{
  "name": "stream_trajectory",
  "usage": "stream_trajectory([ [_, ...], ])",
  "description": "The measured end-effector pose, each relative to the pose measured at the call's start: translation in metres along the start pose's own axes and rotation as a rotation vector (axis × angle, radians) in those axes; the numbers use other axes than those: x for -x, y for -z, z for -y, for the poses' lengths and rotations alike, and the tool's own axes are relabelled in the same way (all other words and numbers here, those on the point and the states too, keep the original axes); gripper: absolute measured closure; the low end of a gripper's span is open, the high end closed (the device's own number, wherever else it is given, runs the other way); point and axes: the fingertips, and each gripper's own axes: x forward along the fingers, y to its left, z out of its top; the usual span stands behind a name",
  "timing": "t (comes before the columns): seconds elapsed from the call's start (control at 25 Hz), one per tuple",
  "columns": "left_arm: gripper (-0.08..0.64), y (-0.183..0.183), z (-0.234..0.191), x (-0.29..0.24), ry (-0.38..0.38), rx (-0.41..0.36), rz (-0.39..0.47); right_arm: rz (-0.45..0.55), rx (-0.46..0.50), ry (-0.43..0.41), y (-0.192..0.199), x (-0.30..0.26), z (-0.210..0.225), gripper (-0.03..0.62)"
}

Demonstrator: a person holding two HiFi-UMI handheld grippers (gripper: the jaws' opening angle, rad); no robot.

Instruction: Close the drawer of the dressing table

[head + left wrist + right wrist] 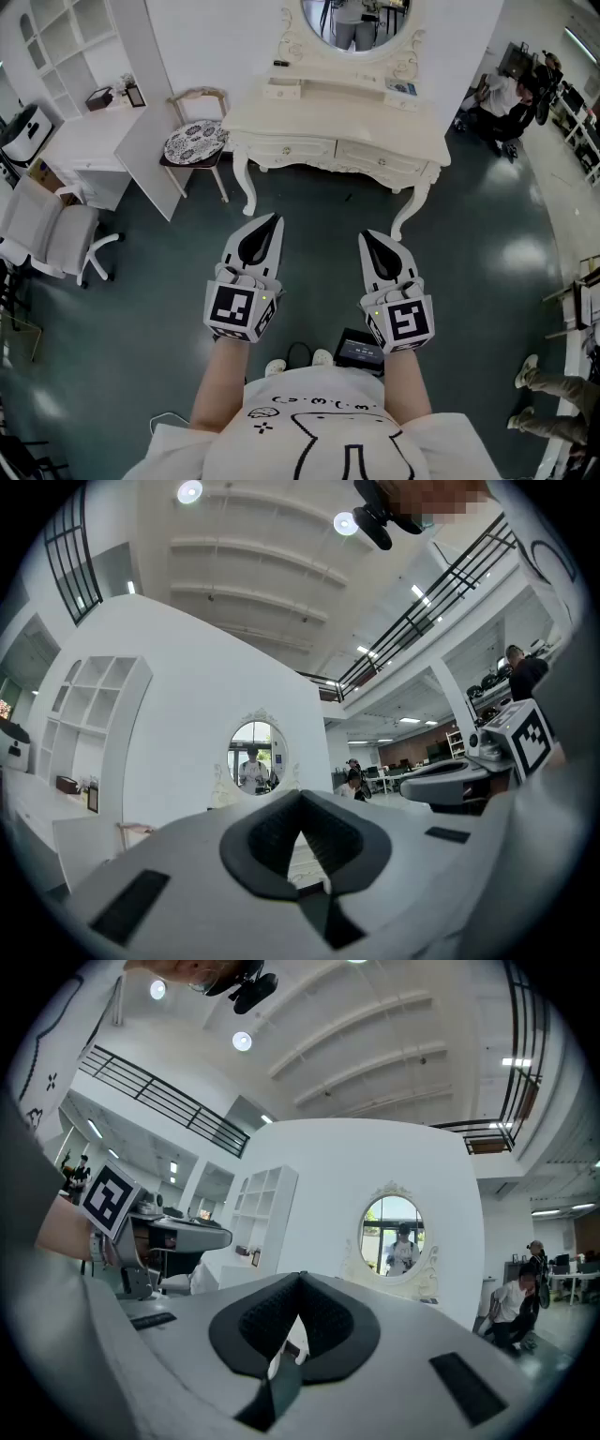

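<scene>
Left gripper (273,218): fingers closed, empty.
Right gripper (367,235): fingers closed, empty.
Surface (347,114): ahead, well apart from both.

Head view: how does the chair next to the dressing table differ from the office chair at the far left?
The patterned chair has a round floral seat on a slim frame with straight legs. The office chair is padded, pale and sits on a star-shaped base. The patterned chair stands at the left end of the dressing table, while the office chair sits farther left, near the white desk. Both are empty.
</scene>
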Motion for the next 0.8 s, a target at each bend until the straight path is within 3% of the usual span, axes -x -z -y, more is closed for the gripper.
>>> stream_trajectory([
  [0.44, 0.545, 0.004, 0.017, -0.028, -0.049, -0.013, -0.002, 0.024, 0.056, -0.101, 0.005, -0.008, 0.025, 0.581],
  [0.8, 0.545, 0.014, 0.013, -0.044, -0.066, -0.020, -0.016, -0.010, 0.061, -0.115, 0.019, -0.025, 0.040, 0.582],
])
